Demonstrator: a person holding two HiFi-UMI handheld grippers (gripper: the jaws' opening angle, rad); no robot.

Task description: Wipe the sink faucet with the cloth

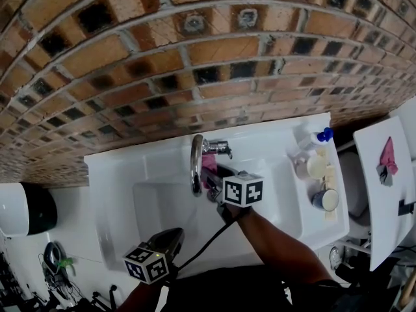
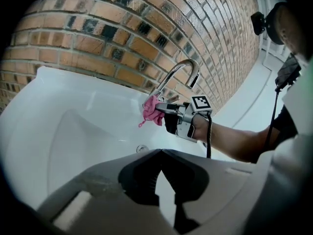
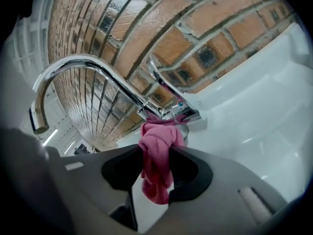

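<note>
Head view: the right gripper (image 1: 213, 182) holds the pink cloth (image 1: 209, 164) at the chrome faucet (image 1: 195, 161). The left gripper (image 1: 174, 238) hangs by the sink's (image 1: 273, 149) front rim.

Left gripper view: jaws clenched together, empty.

Right gripper view: jaws pinch the cloth against the faucet's base. Wiping seems under way, and the next move is likely a rub up the spout.

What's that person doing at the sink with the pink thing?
A person is cleaning the faucet, holding a gripper in each hand. The right gripper is pinching a pink cloth and has it up against the bottom part of the faucet, near the handle. The left gripper is shut with nothing in it and hangs back over the front of the white sink, not helping right now.
</note>
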